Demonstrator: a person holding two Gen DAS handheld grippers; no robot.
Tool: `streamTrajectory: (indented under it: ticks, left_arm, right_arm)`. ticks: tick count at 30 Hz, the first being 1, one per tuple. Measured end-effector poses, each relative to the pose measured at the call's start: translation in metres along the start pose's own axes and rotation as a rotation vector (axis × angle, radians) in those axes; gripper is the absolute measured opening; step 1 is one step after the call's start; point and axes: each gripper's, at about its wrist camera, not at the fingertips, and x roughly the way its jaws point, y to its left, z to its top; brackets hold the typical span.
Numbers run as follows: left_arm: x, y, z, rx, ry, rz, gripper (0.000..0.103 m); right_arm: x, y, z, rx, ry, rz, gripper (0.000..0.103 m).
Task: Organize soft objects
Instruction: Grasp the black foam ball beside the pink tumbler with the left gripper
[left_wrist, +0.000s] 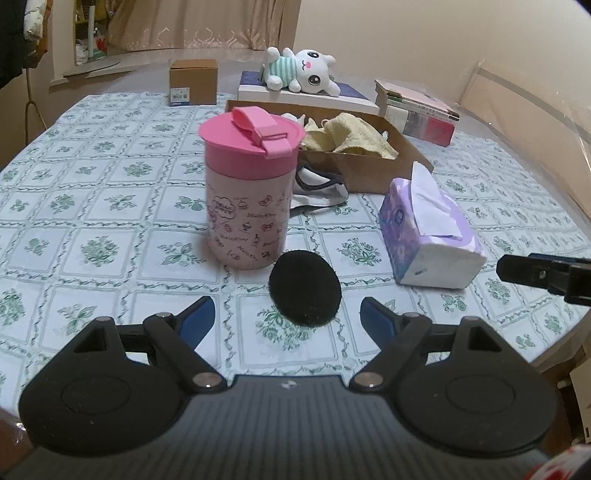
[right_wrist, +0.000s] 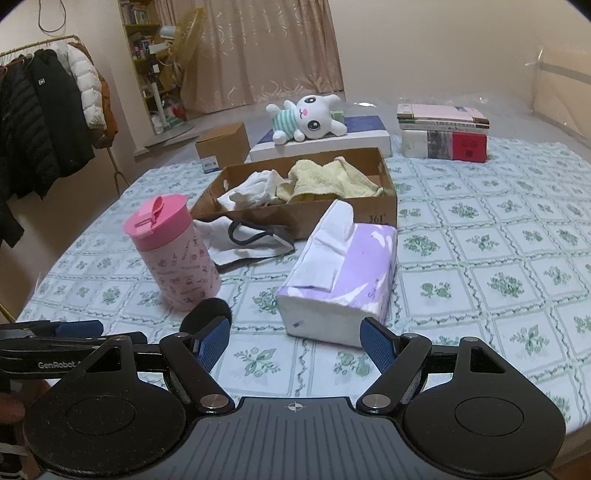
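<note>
A: Left gripper (left_wrist: 287, 314) hovered released over the black pad (left_wrist: 305, 288); nothing between the jaws. Right gripper (right_wrist: 295, 341) also released, empty, just short of the tissue pack (right_wrist: 341, 278).

B: Risk?

A: The pad lay flat on the surface (left_wrist: 110, 206), almost touching the pink cup (left_wrist: 249, 192). A wide approach could likely tip the cup.

B: Orientation?

A: Oval; long axis ran from near-right toward the cup. The box (right_wrist: 388, 206) beyond held cloths (right_wrist: 328, 181).
</note>
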Motion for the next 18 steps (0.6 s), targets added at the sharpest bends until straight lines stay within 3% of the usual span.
streamTrajectory:
  ticks: [18]
  left_arm:
    - [0.088, -0.019, 0.003, 0.072, 0.07, 0.022, 0.084]
  right_arm:
    - [0.043, -0.029, 0.006, 0.004, -0.003, -0.017, 0.077]
